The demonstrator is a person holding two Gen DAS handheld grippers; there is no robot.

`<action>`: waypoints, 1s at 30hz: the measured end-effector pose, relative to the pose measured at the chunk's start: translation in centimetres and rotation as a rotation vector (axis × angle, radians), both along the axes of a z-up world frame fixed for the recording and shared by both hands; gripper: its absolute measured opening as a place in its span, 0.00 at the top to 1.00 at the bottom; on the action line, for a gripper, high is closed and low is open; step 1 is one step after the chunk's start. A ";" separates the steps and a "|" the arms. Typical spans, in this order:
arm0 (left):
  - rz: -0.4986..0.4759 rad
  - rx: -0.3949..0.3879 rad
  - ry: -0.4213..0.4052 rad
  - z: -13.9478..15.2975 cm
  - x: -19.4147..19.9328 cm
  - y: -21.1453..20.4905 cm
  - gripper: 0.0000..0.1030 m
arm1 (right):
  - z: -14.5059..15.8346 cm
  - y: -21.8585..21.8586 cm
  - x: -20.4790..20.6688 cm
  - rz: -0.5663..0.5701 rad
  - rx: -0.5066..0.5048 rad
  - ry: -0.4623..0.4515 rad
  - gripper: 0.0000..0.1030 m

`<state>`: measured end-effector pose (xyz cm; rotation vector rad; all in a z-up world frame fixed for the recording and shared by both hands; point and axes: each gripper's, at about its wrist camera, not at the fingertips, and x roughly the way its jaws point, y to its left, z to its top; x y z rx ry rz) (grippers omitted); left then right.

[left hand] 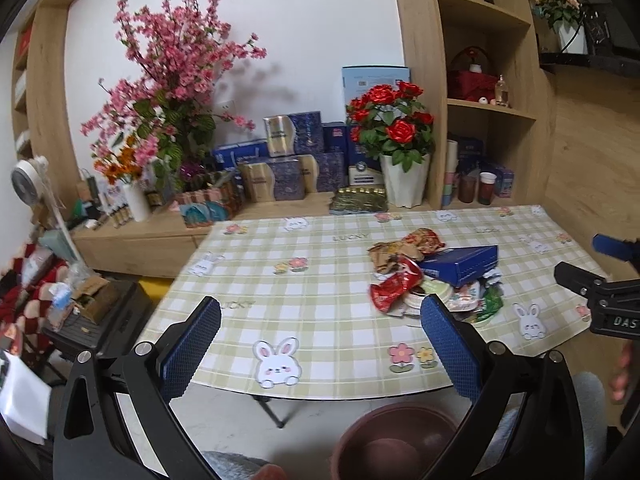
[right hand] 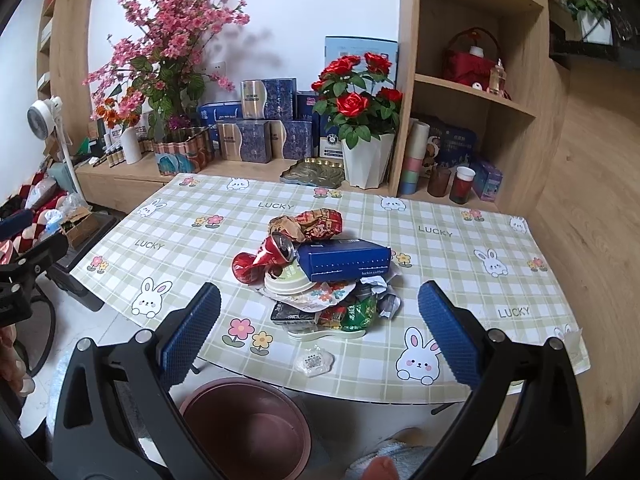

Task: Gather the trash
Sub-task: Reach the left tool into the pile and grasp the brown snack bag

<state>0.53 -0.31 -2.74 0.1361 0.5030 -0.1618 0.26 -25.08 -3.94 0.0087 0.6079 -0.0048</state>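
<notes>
While both sit back from the table edge, the left tongs [left hand: 320,344] and right tongs [right hand: 319,334] are spread wide, gripping nothing, touching nothing. Below and between the right tongs' fingers stands a brown bin [right hand: 246,426] on the floor, partly hidden by the left finger. Just past the right tongs, a small clear wrapper [right hand: 314,362] lies on the checked table [right hand: 460,248]. Further ahead, centred between them, sits the trash pile [right hand: 320,272]: blue box [right hand: 344,264], crushed red can [right hand: 276,250], crumpled wrappers; lower items hard to tell apart. In the left view the pile [left hand: 436,276] lies ahead-right, partly behind the right finger.
</notes>
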 end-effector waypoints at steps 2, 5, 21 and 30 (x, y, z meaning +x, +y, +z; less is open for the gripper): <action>-0.007 -0.018 0.008 -0.7 0.4 0.1 0.05 | -0.9 -0.9 0.3 -0.014 0.021 -0.003 0.05; -0.013 -0.029 0.022 -1.8 1.1 0.4 0.05 | -2.5 -2.0 0.8 -0.047 0.026 0.004 0.05; 0.009 0.061 0.123 -7.5 5.5 -0.7 0.05 | -11.4 -3.0 4.6 -0.053 0.011 0.218 0.06; -0.004 0.062 0.134 -8.6 6.7 -1.0 0.05 | -12.4 -3.5 5.6 -0.054 0.024 0.240 0.06</action>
